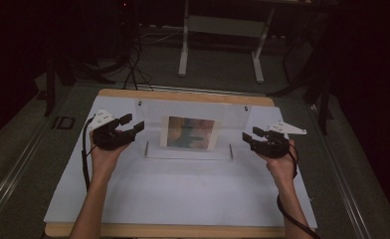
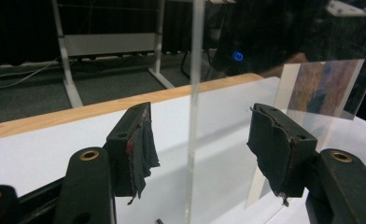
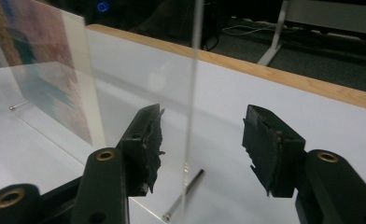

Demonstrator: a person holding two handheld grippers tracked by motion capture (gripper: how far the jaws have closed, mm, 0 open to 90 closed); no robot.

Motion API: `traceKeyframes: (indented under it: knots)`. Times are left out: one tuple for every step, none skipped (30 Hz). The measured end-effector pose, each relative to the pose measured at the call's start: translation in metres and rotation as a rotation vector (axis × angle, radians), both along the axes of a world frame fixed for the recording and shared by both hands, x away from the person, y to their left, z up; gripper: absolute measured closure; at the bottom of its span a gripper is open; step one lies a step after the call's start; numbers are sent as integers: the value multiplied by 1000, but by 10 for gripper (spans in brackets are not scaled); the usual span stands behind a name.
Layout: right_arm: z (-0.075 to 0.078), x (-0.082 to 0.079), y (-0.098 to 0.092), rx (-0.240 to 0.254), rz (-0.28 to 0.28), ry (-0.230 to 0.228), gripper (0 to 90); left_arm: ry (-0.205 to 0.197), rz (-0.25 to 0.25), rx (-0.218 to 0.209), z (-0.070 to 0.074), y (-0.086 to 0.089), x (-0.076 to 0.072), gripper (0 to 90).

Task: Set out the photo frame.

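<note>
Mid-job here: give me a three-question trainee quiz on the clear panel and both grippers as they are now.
1. True or false: the left gripper pinches the clear panel.
2. What sits at the panel's middle?
3. Which panel edge does the right gripper straddle? A) top B) side

Key:
1. False; the edge stands between open jaws, with gaps on both sides.
2. A colourful picture.
3. B
</note>
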State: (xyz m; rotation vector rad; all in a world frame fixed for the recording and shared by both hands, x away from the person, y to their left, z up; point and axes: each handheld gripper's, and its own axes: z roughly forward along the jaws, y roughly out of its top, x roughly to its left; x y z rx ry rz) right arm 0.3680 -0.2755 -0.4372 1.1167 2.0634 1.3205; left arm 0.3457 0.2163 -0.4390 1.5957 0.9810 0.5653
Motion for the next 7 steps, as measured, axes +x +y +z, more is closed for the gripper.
traceKeyframes:
  knots:
    - [0,0,-3,2,-2,6,466,1,1,0,0,2,0,402]
    - [0,1,-4,1,-3,10,466,2,6,0,0,4,-1,405]
    - [-1,1,-6,-1,-6,16,466,4,14,0,0,7,-1,405]
    - [-1,2,-8,-3,-9,17,466,5,18,-2,0,10,-1,407]
    - [-2,3,-10,-4,-11,23,466,6,25,-8,0,12,-2,410]
    - [-3,3,-12,-7,-14,25,466,6,33,-12,0,15,-2,410]
    - [-3,4,-14,-9,-19,28,466,8,43,-15,0,19,-2,411]
